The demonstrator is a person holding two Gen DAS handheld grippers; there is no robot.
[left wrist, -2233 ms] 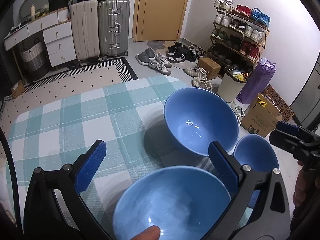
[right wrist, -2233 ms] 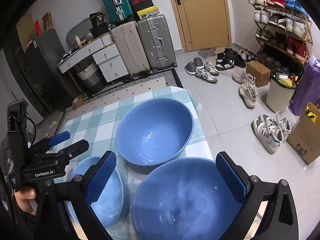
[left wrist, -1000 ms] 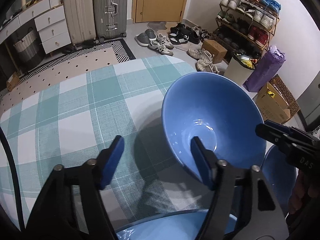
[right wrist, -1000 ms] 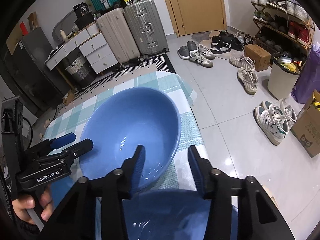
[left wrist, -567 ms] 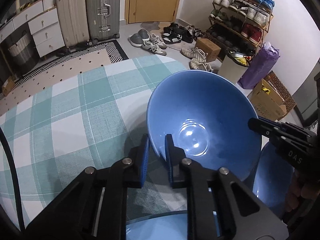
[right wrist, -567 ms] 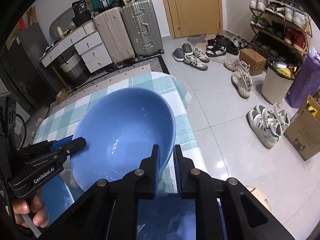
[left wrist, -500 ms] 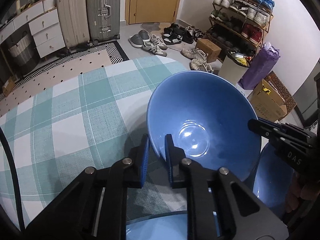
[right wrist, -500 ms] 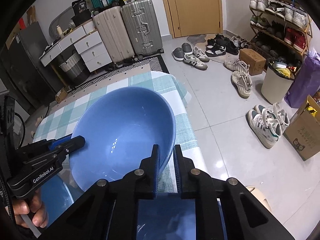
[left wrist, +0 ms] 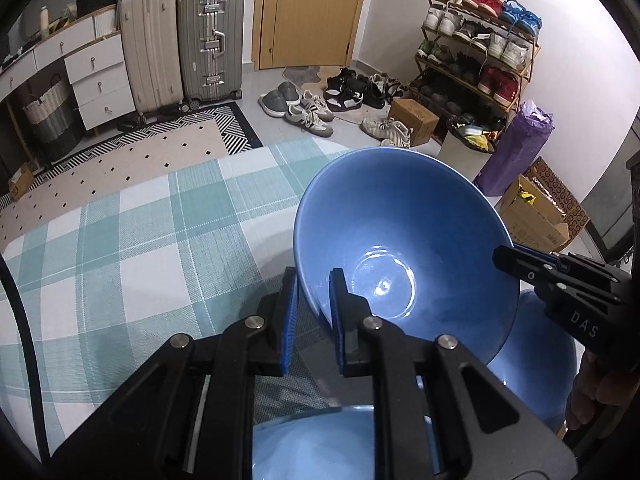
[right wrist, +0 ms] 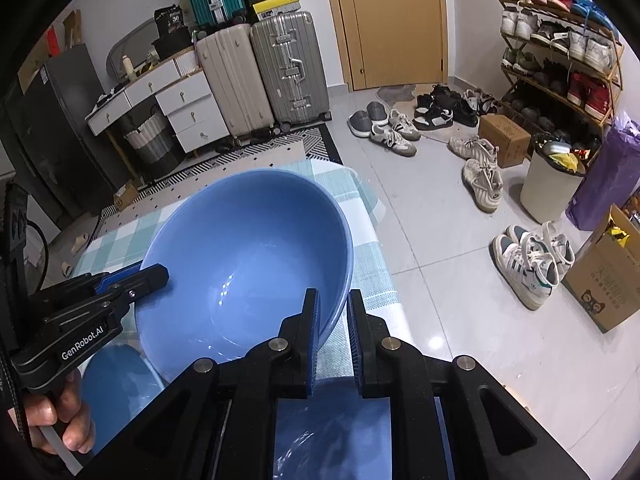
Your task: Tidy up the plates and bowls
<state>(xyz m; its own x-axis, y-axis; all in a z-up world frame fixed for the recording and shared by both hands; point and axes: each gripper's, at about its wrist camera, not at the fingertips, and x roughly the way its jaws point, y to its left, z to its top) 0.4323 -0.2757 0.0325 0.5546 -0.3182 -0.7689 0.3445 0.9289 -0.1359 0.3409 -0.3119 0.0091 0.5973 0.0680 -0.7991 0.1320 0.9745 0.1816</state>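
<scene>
Left wrist view: both grippers' jaws are pinching the big bowl point(left wrist: 404, 240) by its rim. Arms are hiding two lower bowls, cutting them off.

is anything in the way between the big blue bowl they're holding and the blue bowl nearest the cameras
Nothing visible. The left gripper and right gripper clamp opposite rims of the big blue bowl. The nearest bowl lies open below, its inside empty where visible.

Left gripper point(left wrist: 312, 312): black frame, blue ribbed pads, silver screw heads at the pivots, "GenRobot.AI" in white on its side. Right gripper point(right wrist: 333, 332): same black build, blue pads, silver screws, "DAS" lettering on its side. Black cable loops beside the left one.
</scene>
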